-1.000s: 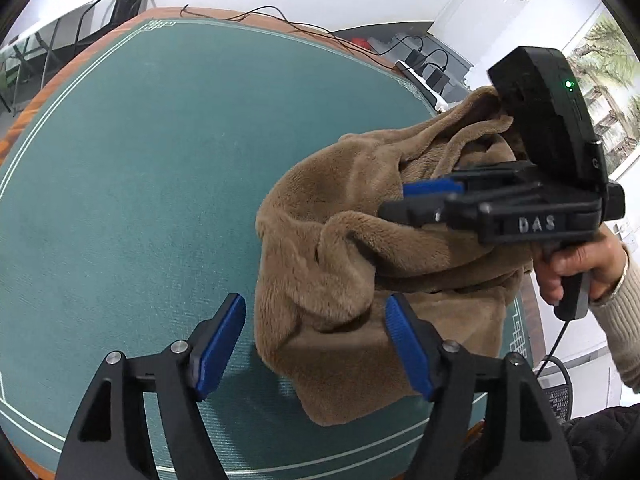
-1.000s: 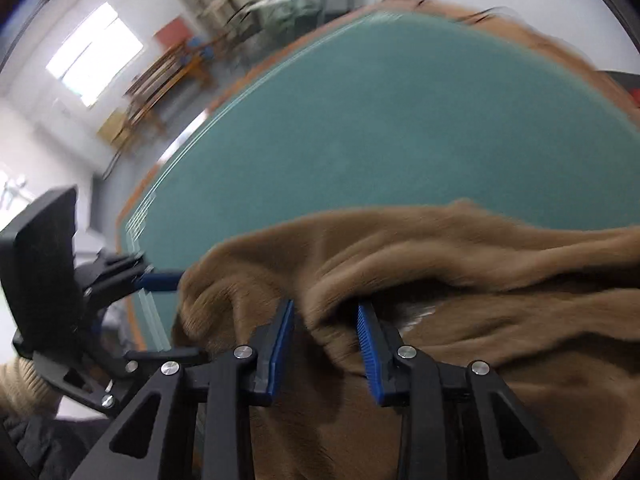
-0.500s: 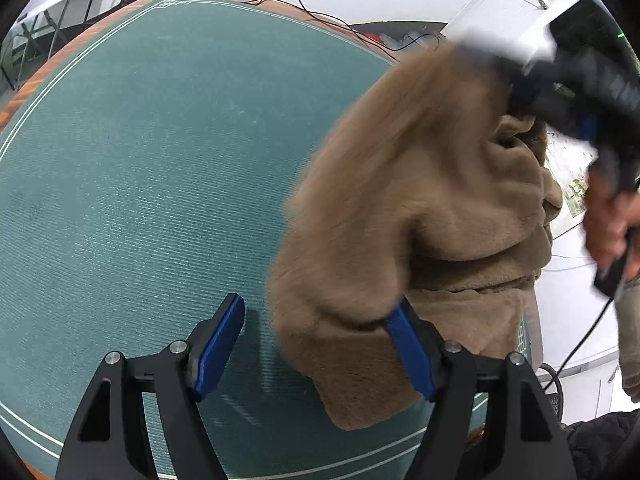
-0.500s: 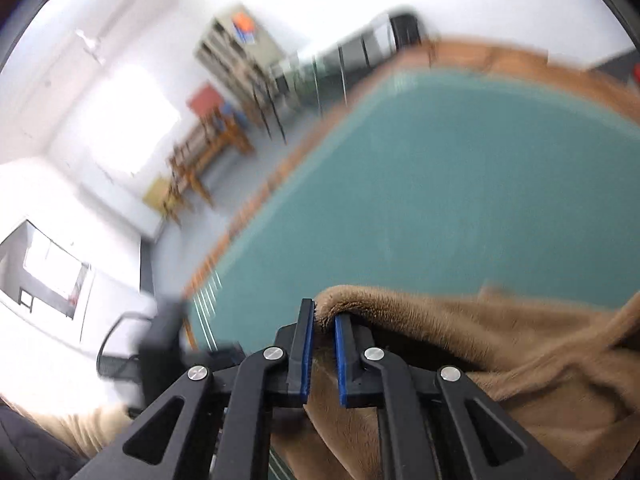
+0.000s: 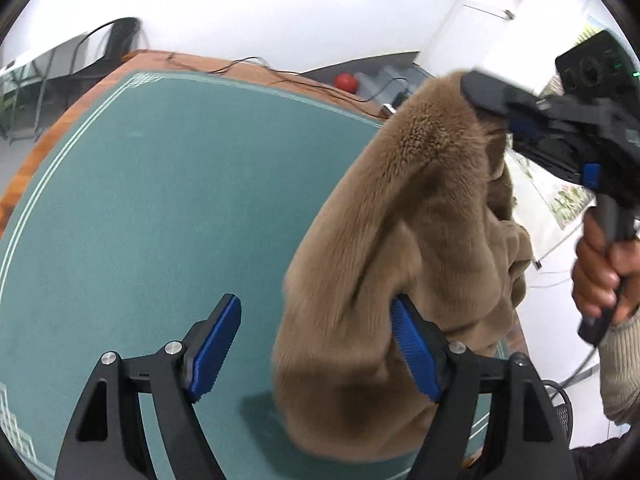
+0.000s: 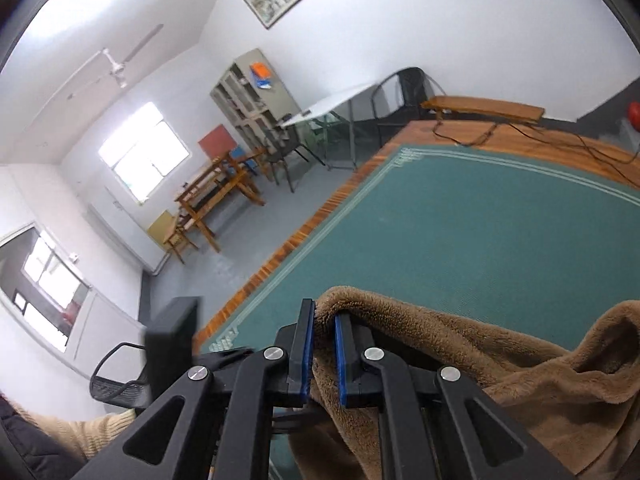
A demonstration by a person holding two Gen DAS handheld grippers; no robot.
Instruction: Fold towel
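fluffy brown fleece towel [image 5: 404, 248] hangs bunched above the green felt table [image 5: 160, 200] near its right edge, lifted clear by one edge. right black gripper with blue pads [image 6: 322, 354] is clamped on that towel edge. left black gripper [image 5: 316, 356] gapes wide, its right pad touching the towel's hanging folds.

Both grippers are black plastic with ribbed blue pads on the fingers [image 5: 414, 354] and silver screws [image 6: 274, 353]. At three o'clock, a green light [image 5: 618, 65]; below, a cream knit sleeve [image 5: 622, 364].
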